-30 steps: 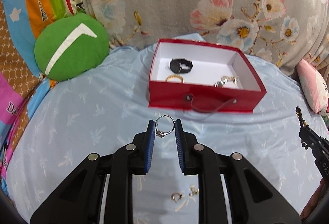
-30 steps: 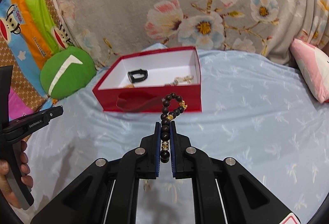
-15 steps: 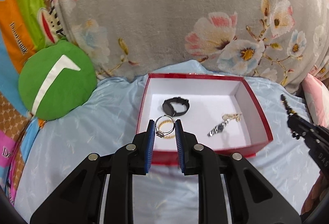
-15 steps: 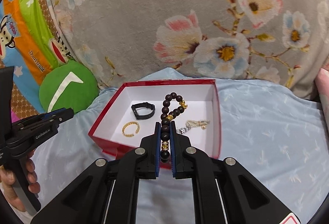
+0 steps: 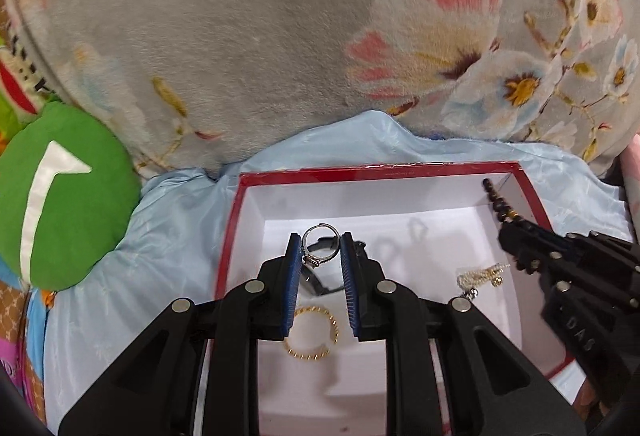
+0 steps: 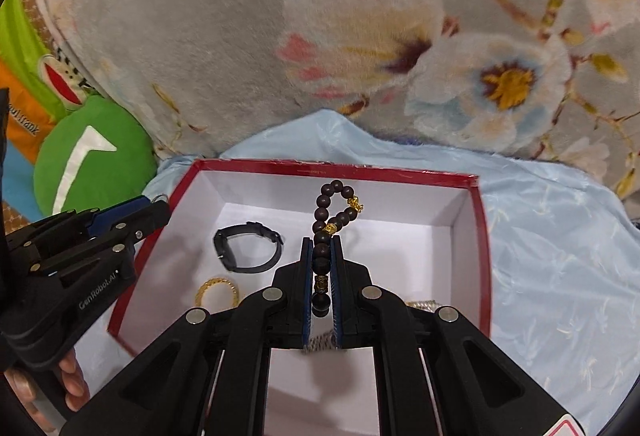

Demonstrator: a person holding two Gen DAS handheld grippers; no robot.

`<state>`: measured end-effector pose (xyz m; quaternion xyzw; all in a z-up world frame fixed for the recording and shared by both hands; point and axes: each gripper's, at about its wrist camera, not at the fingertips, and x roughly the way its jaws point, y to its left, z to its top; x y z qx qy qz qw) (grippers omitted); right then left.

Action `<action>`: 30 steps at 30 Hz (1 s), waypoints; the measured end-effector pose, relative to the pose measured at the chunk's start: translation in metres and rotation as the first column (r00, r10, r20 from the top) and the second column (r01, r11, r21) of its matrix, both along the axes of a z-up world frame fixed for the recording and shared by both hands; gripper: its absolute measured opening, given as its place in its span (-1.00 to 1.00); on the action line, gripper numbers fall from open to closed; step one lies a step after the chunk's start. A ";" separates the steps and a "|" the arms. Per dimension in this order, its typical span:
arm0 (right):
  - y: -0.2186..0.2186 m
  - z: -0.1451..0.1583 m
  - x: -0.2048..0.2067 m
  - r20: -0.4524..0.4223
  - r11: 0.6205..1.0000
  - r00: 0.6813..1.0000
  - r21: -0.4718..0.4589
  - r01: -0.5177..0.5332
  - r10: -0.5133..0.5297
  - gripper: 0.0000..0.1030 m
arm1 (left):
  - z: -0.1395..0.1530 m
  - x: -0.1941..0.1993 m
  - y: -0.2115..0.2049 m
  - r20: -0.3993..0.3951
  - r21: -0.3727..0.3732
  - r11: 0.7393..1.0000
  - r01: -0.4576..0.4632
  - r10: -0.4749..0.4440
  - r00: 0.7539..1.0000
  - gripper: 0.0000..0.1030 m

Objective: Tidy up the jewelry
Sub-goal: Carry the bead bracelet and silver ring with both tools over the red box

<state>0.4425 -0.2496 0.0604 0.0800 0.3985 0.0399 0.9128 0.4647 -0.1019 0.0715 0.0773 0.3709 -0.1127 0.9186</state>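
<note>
So right now we've got both grippers over the red box (image 5: 400, 170), which sits on the blue sheet (image 5: 168, 236) just in front of the floral blanket (image 5: 280, 35).

Our left gripper (image 5: 320, 256) is clamped on a silver ring (image 5: 320, 248); the ring stands upright between the blue pads (image 5: 293, 276), its top poking past the tips, and it hangs above the left half of the box. Our right gripper (image 6: 321, 276) is squeezed tight on a bead bracelet (image 6: 332, 211), dark beads with a few gold ones, and the loose loop sticks out ahead of the tips over the middle of the box.

Inside the box, on the white floor:
- a black band (image 6: 246, 248) toward the back left, partly hidden behind the left gripper in the left wrist view
- a gold bangle (image 5: 312, 334) nearer the front left corner
- a silver and gold chain (image 5: 480, 274) toward the right wall, mostly hidden under the right gripper in the right wrist view

Left of the box there's a green cushion (image 5: 64, 195) with a white stripe, touching the sheet's edge. In the right wrist view we can also see fingers (image 6: 74, 384) wrapped on the left gripper's handle, at the box's front left corner.
</note>
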 end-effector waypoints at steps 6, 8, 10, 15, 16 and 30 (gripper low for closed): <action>-0.010 -0.030 0.037 -0.084 1.000 0.996 0.015 0.022 -0.020 -0.85 | -0.020 0.035 -0.043 -0.040 0.053 0.997 0.060 -0.058 0.998 -0.63; -0.012 -0.037 0.043 -0.099 0.999 0.995 0.013 0.030 -0.029 -0.85 | -0.027 0.044 -0.054 -0.061 0.058 0.995 0.077 -0.073 0.995 -0.63; -0.019 -0.044 0.050 -0.121 0.999 0.992 0.019 0.043 -0.040 -0.85 | -0.034 0.054 -0.061 -0.078 0.062 0.995 0.074 -0.069 0.995 -0.63; -0.029 -0.058 0.056 -0.146 0.998 0.988 0.006 0.060 -0.058 -0.85 | -0.050 0.069 -0.065 -0.106 0.075 0.996 0.048 -0.040 0.994 -0.63; -0.030 -0.060 0.056 -0.150 0.998 0.987 0.004 0.059 -0.058 -0.85 | -0.053 0.071 -0.065 -0.110 0.081 0.996 0.044 -0.035 0.993 -0.63; -0.029 -0.073 0.063 -0.211 0.999 0.976 0.017 0.049 -0.045 -0.85 | -0.089 0.096 -0.052 -0.208 0.076 0.997 -0.016 0.031 0.978 -0.62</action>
